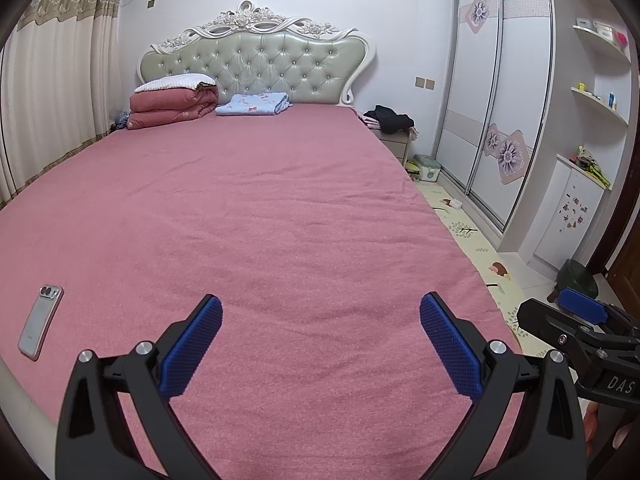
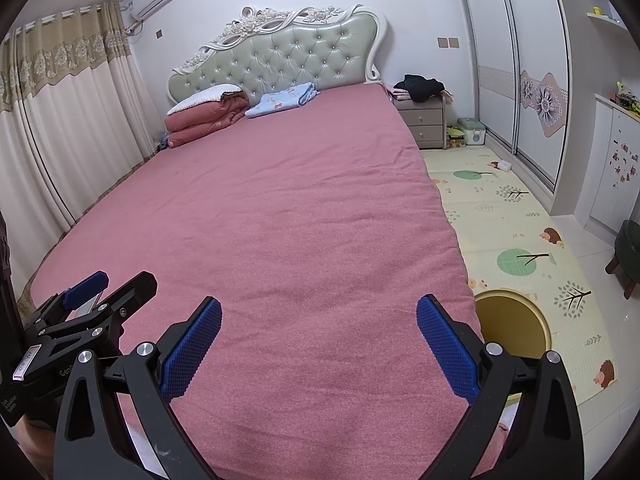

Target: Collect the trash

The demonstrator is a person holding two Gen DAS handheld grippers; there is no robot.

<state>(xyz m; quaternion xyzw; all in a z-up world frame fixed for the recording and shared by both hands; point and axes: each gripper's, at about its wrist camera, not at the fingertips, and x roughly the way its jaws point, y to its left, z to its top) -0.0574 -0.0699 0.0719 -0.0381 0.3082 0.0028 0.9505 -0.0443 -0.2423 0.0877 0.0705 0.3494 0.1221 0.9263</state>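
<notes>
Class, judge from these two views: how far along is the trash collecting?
Done: nothing shows as collected; the round yellow bin beside the pink-covered bed looks empty. In hand: nothing; the left tool and right tool both hang open over the bed. Left: finding trash; only a pale smartphone lies near.

The bed (image 1: 260,220) wears a plain dusty-pink sheet. Its headboard (image 1: 256,64) is pale green, button-tufted, framed in cream floral carving. A folded quilt (image 1: 170,106) is rose-red with a white top; the small blanket (image 1: 253,104) is light blue with pink prints. The phone (image 1: 40,322) is silvery with a pink rim. The mat (image 2: 508,232) is pale yellow with green trees and brown hedgehogs. The bin (image 2: 514,322) is mustard gold inside. Both grippers are black with blue mesh-textured pads (image 1: 192,346).
</notes>
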